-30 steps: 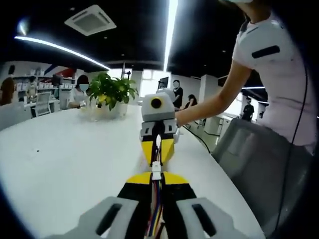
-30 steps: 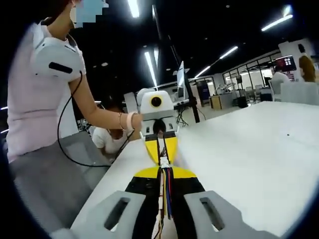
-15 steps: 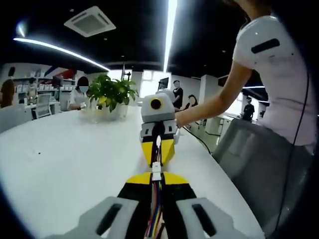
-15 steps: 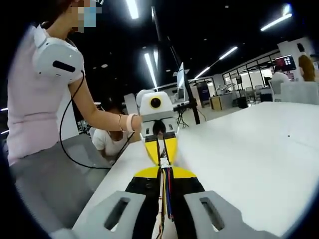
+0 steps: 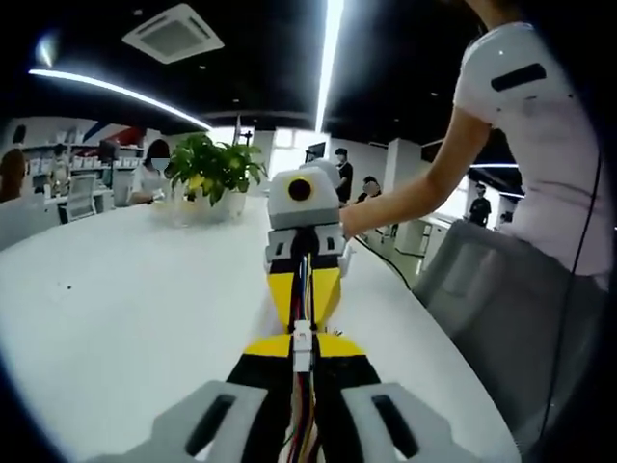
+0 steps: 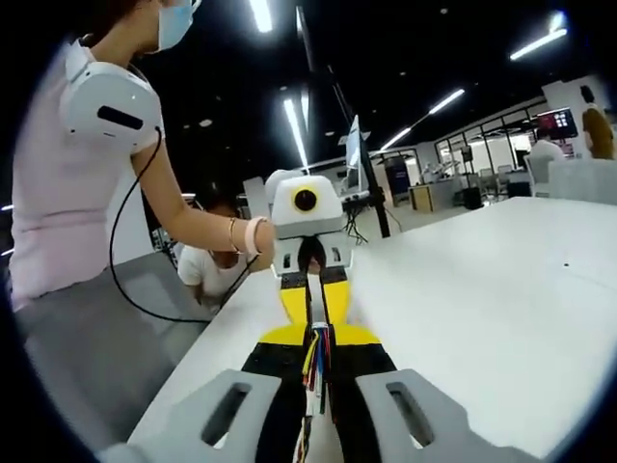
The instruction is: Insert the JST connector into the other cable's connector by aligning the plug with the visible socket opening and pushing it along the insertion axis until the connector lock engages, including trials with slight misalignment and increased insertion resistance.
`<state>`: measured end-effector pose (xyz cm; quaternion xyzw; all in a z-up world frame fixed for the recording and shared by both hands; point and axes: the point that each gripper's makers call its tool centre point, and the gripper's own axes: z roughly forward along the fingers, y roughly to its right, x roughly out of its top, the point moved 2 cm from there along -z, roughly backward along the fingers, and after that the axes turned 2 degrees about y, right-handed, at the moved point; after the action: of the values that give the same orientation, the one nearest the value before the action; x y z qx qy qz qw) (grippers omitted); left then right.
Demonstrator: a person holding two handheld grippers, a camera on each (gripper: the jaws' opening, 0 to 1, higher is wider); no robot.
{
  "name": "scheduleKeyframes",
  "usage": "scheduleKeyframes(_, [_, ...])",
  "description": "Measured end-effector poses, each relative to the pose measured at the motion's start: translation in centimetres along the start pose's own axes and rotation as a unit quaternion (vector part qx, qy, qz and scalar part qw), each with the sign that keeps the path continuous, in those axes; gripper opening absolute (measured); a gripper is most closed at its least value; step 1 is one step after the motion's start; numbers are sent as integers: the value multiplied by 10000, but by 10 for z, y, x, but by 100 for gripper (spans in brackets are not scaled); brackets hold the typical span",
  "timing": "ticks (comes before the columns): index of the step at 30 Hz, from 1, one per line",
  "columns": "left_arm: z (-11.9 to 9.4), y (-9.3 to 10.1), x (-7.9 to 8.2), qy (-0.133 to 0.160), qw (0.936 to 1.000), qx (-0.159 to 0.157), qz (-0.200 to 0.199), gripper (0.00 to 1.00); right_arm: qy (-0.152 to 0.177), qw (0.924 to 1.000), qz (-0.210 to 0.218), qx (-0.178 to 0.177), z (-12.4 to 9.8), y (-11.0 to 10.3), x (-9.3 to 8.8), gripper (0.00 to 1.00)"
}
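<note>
My left gripper (image 5: 303, 349) is shut on a multicoloured cable whose white JST connector (image 5: 303, 344) stands at its yellow jaw tips. Facing it, tip to tip, the right gripper (image 5: 304, 294) holds the other cable, whose wires run down into that connector. In the right gripper view, my right gripper (image 6: 317, 338) is shut on coloured wires (image 6: 315, 355), and the left gripper (image 6: 314, 291) is just beyond with dark wires leading in. The join between the two connectors is mostly hidden by the jaws. Both grippers hover over a white table (image 5: 116, 299).
A person in a pale shirt (image 5: 540, 116) holds both grippers beside a grey chair (image 5: 501, 318). A potted plant (image 5: 214, 174) stands at the table's far end. Other people sit farther off. The white table (image 6: 501, 280) stretches wide to the right.
The two grippers have drawn closer together along their shared line. The gap between their yellow tips has shrunk, and the connector now sits tight between them.
</note>
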<state>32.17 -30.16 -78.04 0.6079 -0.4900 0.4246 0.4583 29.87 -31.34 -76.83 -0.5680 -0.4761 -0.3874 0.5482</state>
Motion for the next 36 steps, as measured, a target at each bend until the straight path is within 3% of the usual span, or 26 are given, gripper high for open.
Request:
scheduleKeyframes(11, [-6, 2, 3, -19, 9999, 93, 90, 0, 86, 9999, -28, -65, -5, 9, 2, 3])
scheduleKeyframes(36, [13, 8, -26, -708, 9967, 39, 391, 0, -118, 9997, 74, -220, -15, 14, -34, 4])
